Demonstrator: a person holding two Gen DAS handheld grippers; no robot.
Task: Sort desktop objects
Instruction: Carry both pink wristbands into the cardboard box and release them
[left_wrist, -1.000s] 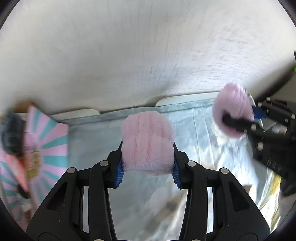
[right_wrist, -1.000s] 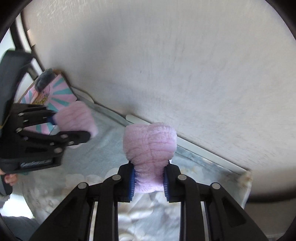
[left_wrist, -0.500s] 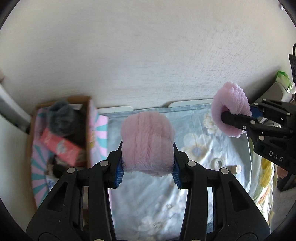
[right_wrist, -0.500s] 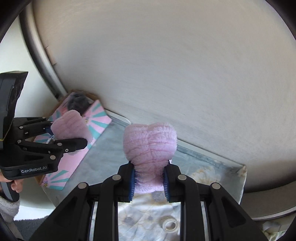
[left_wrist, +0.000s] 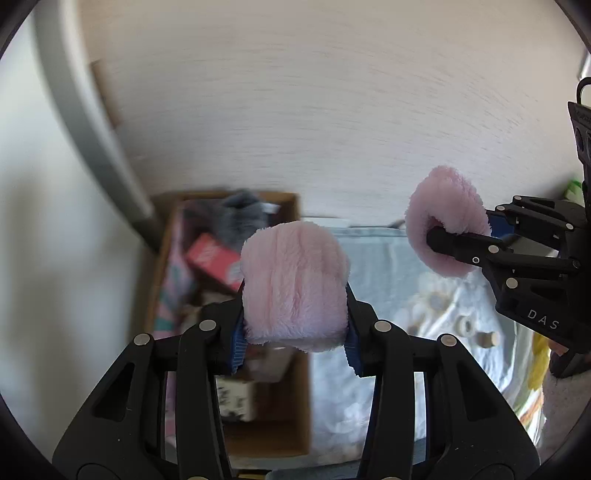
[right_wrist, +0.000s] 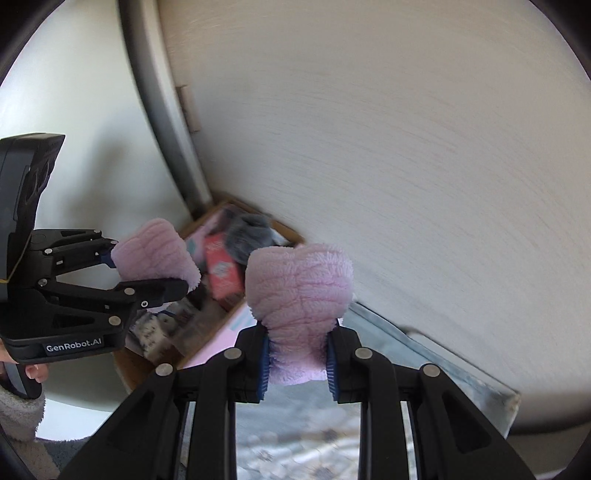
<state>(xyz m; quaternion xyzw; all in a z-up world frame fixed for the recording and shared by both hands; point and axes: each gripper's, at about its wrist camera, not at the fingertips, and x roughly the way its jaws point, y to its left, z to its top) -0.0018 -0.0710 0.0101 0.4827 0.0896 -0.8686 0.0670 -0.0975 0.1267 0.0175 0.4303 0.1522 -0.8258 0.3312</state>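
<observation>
Left gripper (left_wrist: 295, 345) pinches a pink fluffy roll (left_wrist: 293, 282), pads pressed into both its sides, held in the air over the right edge of the cardboard box (left_wrist: 162, 266). Right gripper (right_wrist: 297, 363) squeezes a second pink fluffy piece (right_wrist: 299, 295) tightly at its lower end, top bulging above the pads, to the right of the box above the floral cloth (left_wrist: 388, 266). Box holds a grey fluffy item (left_wrist: 242, 218) at its far end, a red carton (left_wrist: 216, 260) nearer. Small round bits (left_wrist: 467, 326) lie on the cloth, right side.

Two fluffy pink plush pieces (left_wrist: 295, 284) (right_wrist: 299, 295), each clamped aloft above cardboard box (left_wrist: 299, 424)
</observation>
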